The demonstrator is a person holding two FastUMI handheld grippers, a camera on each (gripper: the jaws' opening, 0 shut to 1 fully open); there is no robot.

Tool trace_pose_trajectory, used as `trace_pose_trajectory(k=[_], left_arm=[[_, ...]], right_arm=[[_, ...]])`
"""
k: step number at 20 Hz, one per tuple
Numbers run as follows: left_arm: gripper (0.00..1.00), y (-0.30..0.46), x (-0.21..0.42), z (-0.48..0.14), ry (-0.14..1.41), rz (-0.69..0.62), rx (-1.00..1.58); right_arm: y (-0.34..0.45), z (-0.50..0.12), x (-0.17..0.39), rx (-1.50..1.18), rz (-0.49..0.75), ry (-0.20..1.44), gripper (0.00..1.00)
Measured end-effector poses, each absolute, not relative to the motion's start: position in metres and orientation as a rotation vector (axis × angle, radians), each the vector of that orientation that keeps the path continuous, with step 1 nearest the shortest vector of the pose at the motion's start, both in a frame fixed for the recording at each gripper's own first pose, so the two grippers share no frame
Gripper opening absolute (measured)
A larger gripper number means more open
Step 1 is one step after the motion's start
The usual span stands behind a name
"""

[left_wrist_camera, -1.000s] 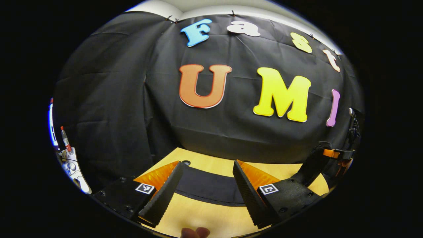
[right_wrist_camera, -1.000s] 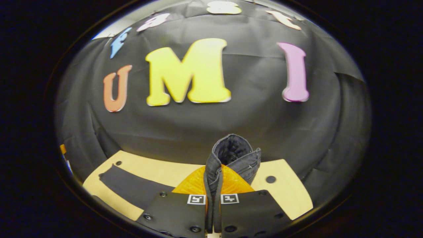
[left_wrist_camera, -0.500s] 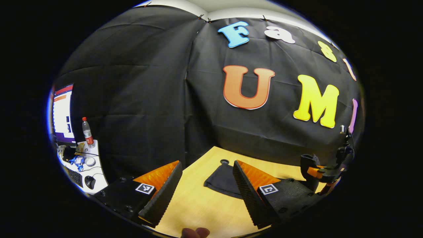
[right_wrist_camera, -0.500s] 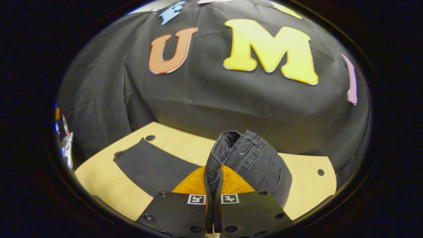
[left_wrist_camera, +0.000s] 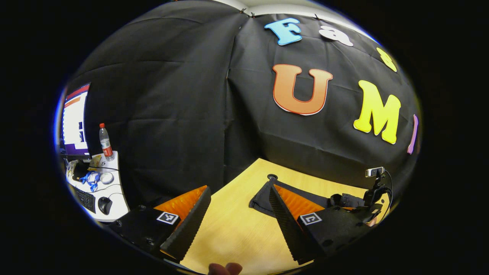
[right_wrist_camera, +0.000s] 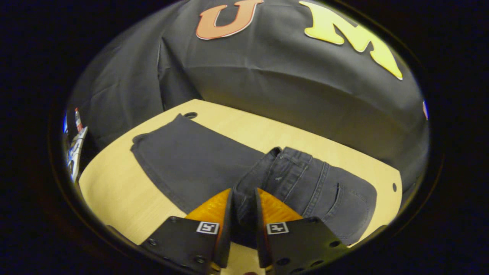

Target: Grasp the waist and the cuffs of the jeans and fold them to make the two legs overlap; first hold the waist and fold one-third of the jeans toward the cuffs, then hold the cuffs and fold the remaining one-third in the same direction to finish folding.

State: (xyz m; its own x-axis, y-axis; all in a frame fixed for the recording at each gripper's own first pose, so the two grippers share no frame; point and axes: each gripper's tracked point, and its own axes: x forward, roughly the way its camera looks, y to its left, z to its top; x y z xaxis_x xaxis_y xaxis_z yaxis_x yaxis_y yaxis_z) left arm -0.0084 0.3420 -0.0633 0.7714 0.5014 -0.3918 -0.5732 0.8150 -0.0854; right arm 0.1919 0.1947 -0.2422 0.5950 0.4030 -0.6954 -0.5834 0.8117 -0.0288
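Dark grey denim jeans (right_wrist_camera: pixel 198 160) lie flat on a pale wood-grain table (right_wrist_camera: pixel 110 191), matte cloth w/ visible seams and stitching. Waist section (right_wrist_camera: pixel 305 187) is folded over onto the legs, back pocket and belt loops facing up, making a thicker rounded lump at the right of the right gripper view. Leg part runs long and flat toward the upper left, cuff end (right_wrist_camera: pixel 153 137) near a round cable hole (right_wrist_camera: pixel 190 115) in the tabletop. Long axis goes diagonally, lower right to upper left in that view.

Right gripper (right_wrist_camera: pixel 243 229): ribbed fingers slightly parted w/ a fold of the waist fabric between them; can't tell if both pads press on it.

Left gripper (left_wrist_camera: pixel 238 225): textured wedge fingers wide apart over bare table, nothing between them; cuff end (left_wrist_camera: pixel 259 198) lies just beyond the right finger. Fingertips of a hand (left_wrist_camera: pixel 225 268) show at the bottom edge.
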Motion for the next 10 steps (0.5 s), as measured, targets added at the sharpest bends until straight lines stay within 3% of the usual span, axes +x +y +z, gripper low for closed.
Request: trace_pose_trajectory(k=[5,10], left_arm=[[0.99,0.346,0.009,-0.083,0.398,0.596,-0.276],[0.99,0.350,0.051,-0.117,0.451,0.564,-0.390]], right_arm=[[0.189,-0.192,0.180,-0.217,0.641,0.686,0.95],[0.139,-0.124,0.166,-0.209,0.643,0.612,0.98]])
